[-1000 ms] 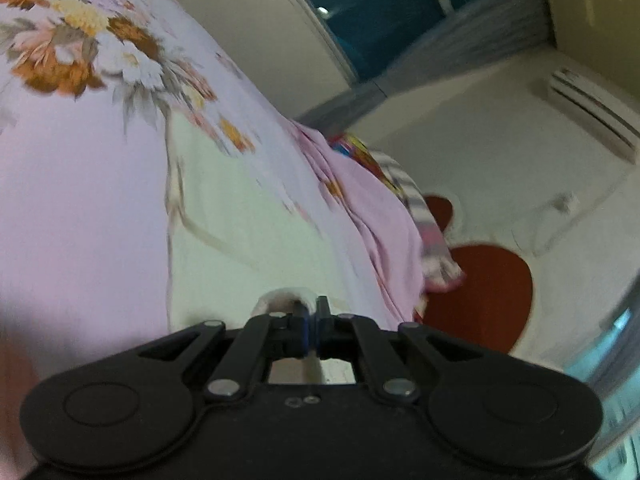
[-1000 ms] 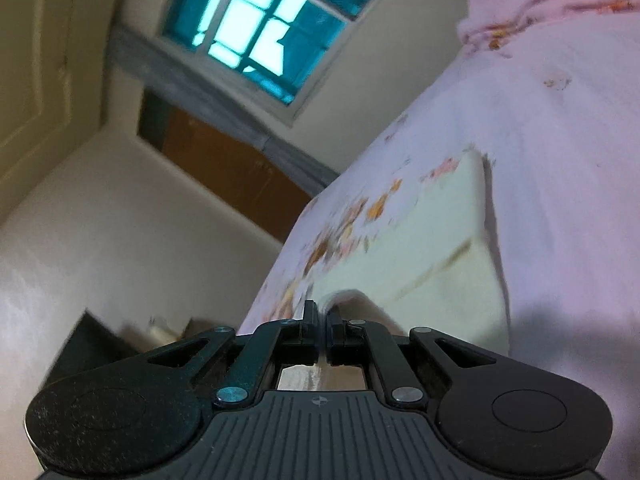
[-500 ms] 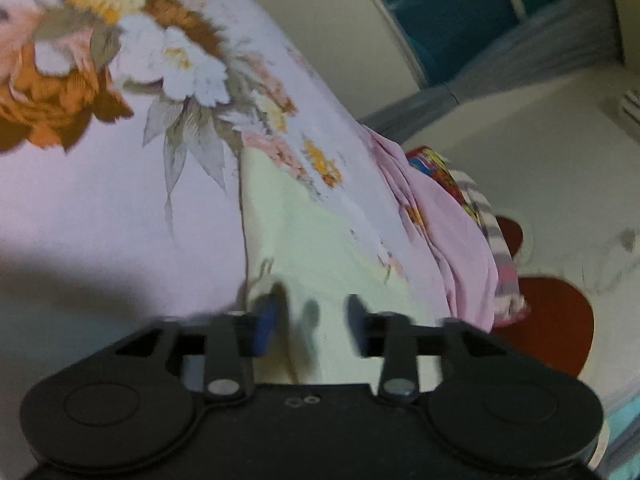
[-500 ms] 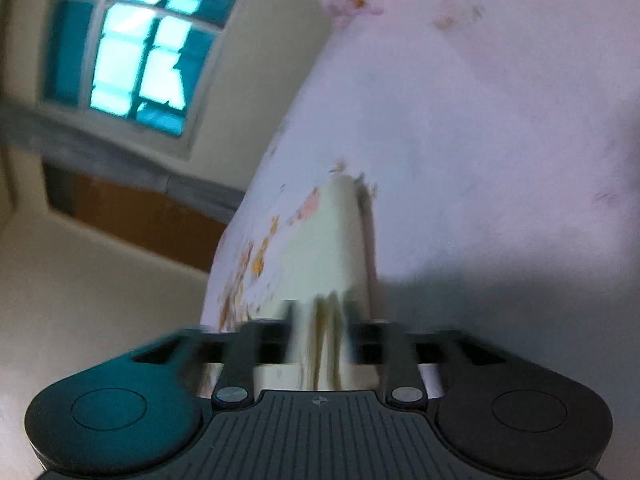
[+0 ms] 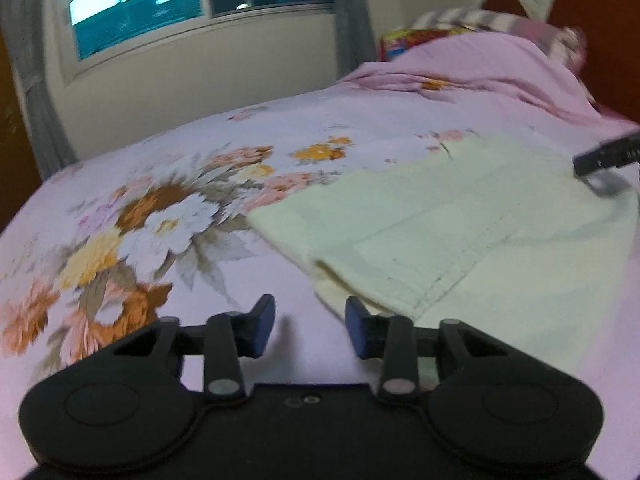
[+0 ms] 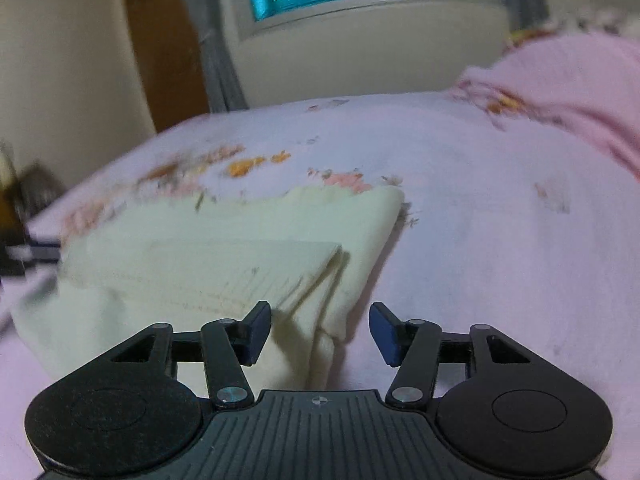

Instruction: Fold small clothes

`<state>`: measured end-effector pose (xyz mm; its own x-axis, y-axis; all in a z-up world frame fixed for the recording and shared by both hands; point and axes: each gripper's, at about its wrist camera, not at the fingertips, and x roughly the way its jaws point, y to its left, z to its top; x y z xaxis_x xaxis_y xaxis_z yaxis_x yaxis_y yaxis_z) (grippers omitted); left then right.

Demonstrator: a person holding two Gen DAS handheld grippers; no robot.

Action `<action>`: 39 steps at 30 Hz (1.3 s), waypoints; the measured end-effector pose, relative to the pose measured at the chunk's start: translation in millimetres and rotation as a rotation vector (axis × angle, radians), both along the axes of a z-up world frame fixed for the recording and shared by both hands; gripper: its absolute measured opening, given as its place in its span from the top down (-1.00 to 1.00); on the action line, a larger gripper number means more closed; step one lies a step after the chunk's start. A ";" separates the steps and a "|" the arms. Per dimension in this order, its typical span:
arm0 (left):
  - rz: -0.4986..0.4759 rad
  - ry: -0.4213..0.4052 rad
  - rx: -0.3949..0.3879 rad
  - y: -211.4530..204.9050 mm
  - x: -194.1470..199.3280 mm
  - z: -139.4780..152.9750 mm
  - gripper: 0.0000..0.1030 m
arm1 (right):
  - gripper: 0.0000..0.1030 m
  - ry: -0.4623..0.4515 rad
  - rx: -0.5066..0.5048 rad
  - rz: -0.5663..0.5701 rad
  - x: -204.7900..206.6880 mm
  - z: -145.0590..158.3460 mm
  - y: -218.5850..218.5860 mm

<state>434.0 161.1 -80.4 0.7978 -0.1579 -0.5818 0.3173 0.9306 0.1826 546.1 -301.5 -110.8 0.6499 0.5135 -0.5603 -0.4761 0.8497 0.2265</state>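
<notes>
Both tools hover low over the bed [image 5: 100, 288], holding nothing. On the left tool [image 5: 308, 326] the fingers are partly apart and closing, with only bedspread between them; the folded pale-yellow garment [image 5: 460, 232] lies just ahead to its right. The right tool [image 6: 320, 330], wider apart and also closing, has the garment's near right corner [image 6: 320, 320] between its fingers, untouched. The garment's long axis runs from one tool toward the other.
</notes>
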 end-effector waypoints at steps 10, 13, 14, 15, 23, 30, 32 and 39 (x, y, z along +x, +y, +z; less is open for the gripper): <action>-0.126 -0.102 0.244 -35.2 28.3 -12.1 0.25 | -0.01 -0.132 -0.225 0.146 2.2 -26.4 30.6; -0.157 -0.098 0.185 -35.0 44.1 -9.8 0.24 | -0.01 -0.137 -0.205 0.144 17.3 -26.0 32.5; -0.171 -0.101 0.179 -36.0 48.6 -10.4 0.24 | -0.01 -0.140 -0.207 0.151 22.0 -25.9 33.4; -0.168 -0.100 0.165 -36.0 55.5 -11.5 0.20 | -0.01 -0.146 -0.204 0.145 25.8 -23.7 32.9; 0.039 0.011 -0.180 2.3 98.9 -20.0 0.21 | -0.01 -0.027 0.142 -0.036 79.6 -11.9 -4.6; 0.054 0.031 -0.333 25.1 98.7 -16.4 0.21 | -0.01 0.000 0.233 -0.001 84.5 -13.2 -9.3; 0.068 0.049 -0.342 28.1 101.6 -16.4 0.21 | -0.01 0.003 0.337 -0.049 85.0 -13.8 -19.0; 0.054 0.026 -0.367 30.6 100.8 -12.8 0.27 | 0.02 0.042 0.256 -0.014 93.8 -17.7 -7.1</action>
